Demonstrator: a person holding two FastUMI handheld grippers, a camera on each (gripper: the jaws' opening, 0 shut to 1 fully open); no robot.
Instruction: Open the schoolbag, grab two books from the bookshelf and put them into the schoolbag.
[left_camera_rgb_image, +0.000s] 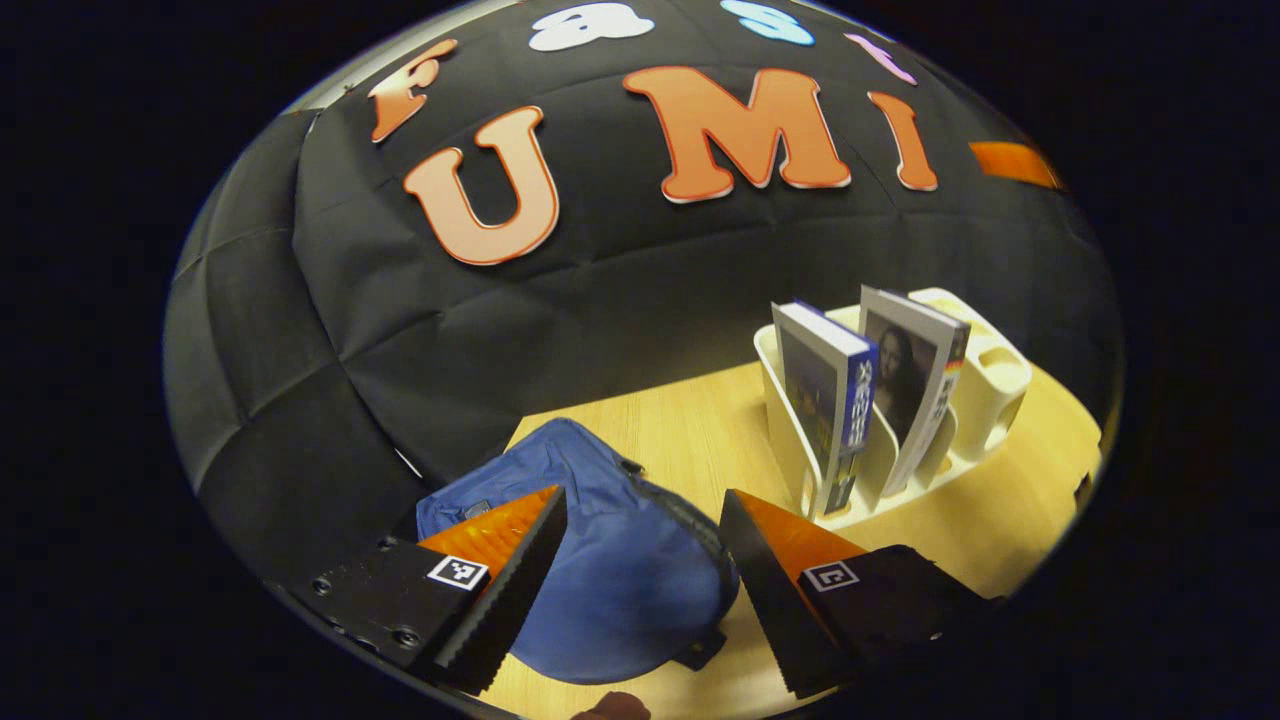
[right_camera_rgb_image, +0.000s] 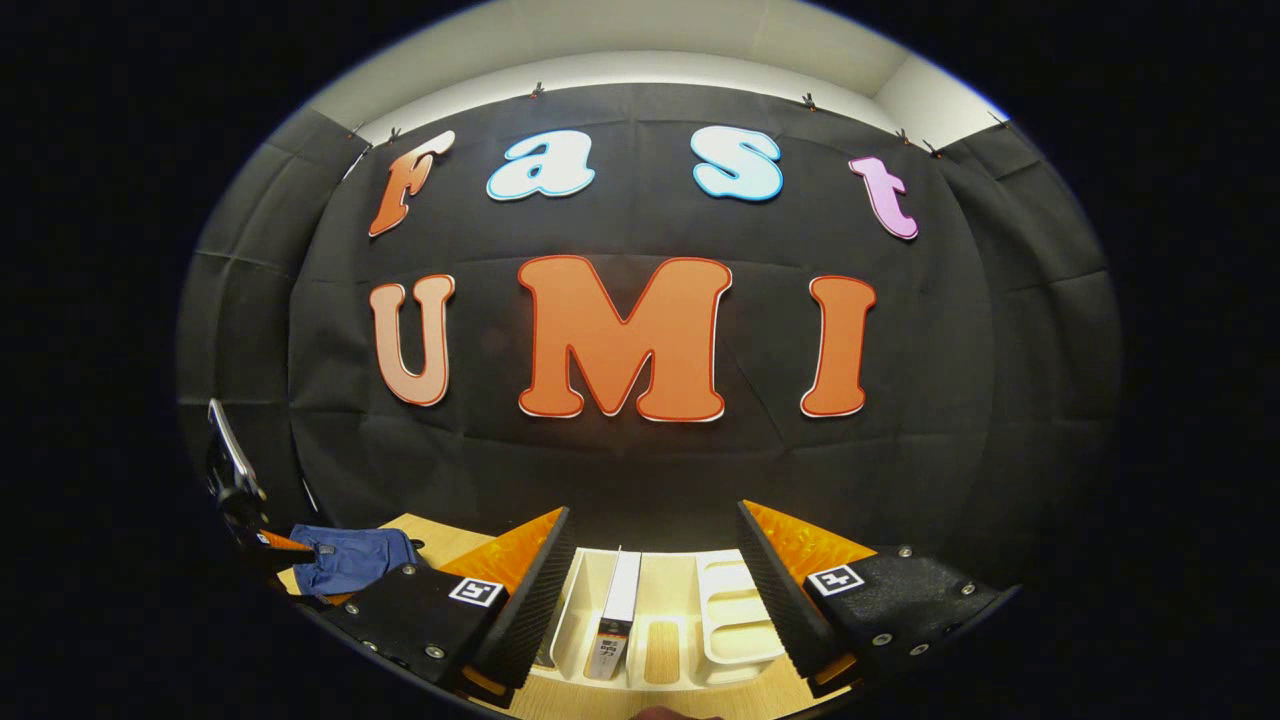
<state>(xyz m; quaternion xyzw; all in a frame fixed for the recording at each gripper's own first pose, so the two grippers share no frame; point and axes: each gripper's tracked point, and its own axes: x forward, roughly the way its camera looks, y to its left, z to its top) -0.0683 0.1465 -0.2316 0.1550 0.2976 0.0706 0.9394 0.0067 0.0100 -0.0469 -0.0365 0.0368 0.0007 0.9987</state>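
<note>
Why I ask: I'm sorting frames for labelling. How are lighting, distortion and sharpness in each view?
Left gripper view: fisheye bends the table edge; warm, even light; the blue schoolbag and the two books in the white bookshelf look sharp. Right gripper view: dimmer low down; the bookshelf glares pale; the schoolbag sits small and curved at the rim.

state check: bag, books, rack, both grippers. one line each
schoolbag: lying flat on the table, looks closed, nothing gripping it
blue-spined book: upright in the rack, untouched
portrait-cover book: upright in the next slot, leaning slightly, untouched
bookshelf rack: on the table, holding both books
left gripper: open, above the schoolbag, holding nothing
right gripper: open, above the rack, holding nothing
</note>
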